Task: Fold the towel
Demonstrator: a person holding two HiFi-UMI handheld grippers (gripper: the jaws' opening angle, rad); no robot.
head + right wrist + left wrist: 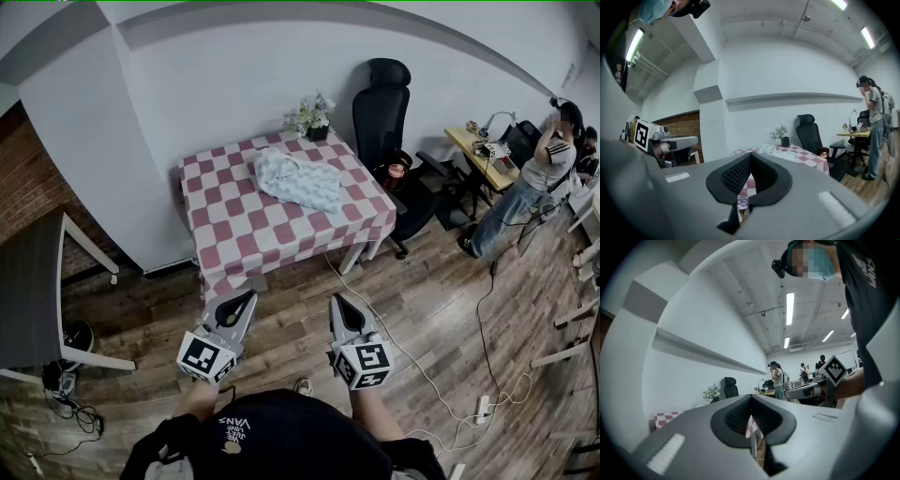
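Note:
A crumpled pale blue-and-white towel (300,180) lies on a table (225,234) covered with a red-and-white checked cloth, some way ahead of me. In the right gripper view the towel (769,149) shows as a small heap on the tabletop. My left gripper (246,298) and right gripper (339,302) hover side by side over the wooden floor, short of the table's near edge. Both point towards the table, their jaws shut and empty. The left gripper view shows only a corner of the checked cloth (665,418).
A potted white flower (310,116) stands at the table's far edge, a black office chair (386,103) right of it. A grey table (28,291) stands at the left. A person (530,183) stands at a desk far right. Cables (422,366) trail over the floor.

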